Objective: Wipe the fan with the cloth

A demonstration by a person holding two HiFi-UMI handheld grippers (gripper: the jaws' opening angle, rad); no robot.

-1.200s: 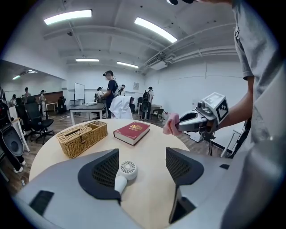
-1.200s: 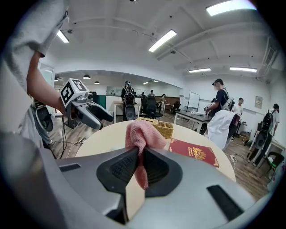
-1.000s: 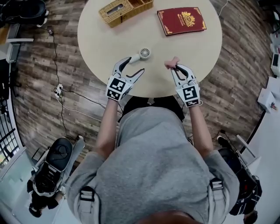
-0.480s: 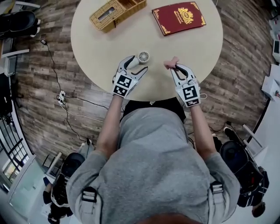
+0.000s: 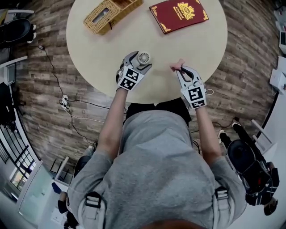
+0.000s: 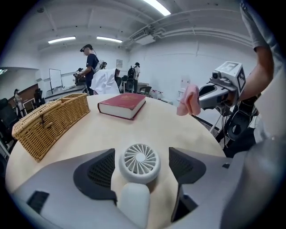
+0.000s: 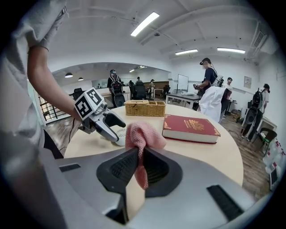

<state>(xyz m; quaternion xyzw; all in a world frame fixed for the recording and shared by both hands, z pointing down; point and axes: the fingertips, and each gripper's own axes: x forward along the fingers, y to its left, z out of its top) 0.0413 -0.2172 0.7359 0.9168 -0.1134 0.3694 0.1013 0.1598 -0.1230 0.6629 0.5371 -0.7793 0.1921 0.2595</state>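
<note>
Two claws: left claw (image 5: 142, 61) wide apart, straddling fan (image 6: 139, 162); right claw (image 7: 139, 164) clamped on pink cloth (image 7: 143, 133).

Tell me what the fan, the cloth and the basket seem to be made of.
Likely: fan, white moulded plastic, smooth matte grille; cloth, pink knitted fabric, looped texture, limp folds; basket, woven wicker or rattan, tan strands visible.

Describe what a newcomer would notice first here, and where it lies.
A small white handheld fan lies on the round table between the open jaws of the left gripper. To its right, the right gripper pinches a pink cloth. A red book lies at the far side.
</note>
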